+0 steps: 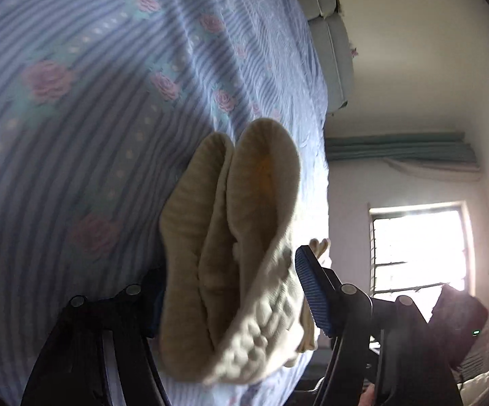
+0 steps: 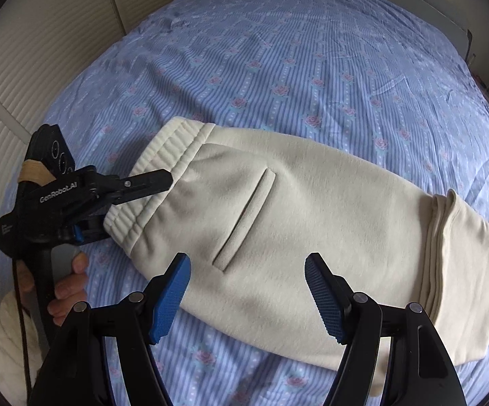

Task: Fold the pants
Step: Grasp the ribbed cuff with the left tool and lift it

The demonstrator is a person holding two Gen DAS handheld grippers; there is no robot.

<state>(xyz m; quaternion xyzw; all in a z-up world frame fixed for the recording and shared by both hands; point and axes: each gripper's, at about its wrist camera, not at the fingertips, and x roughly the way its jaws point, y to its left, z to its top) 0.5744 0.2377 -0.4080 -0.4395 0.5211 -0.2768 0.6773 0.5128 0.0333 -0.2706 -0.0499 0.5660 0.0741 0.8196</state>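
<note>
Cream pants (image 2: 295, 223) lie folded on the blue striped bed sheet (image 2: 312, 67), waistband to the left and leg ends to the right. My left gripper (image 2: 122, 203) is at the waistband (image 2: 163, 169), with its jaws around the elastic band. In the left wrist view the bunched waistband (image 1: 237, 253) fills the gap between the fingers of the left gripper (image 1: 230, 297); the jaws stand wide and the right pad (image 1: 312, 291) is clear of the cloth. My right gripper (image 2: 247, 294) is open and empty, hovering above the near edge of the pants below the pocket slit (image 2: 244, 220).
A ribbed cream headboard (image 2: 34, 94) runs along the left of the bed. A grey padded bed edge (image 2: 430, 0) lies at the far right. The left wrist view shows a bright window (image 1: 420, 247) and wall beyond the bed.
</note>
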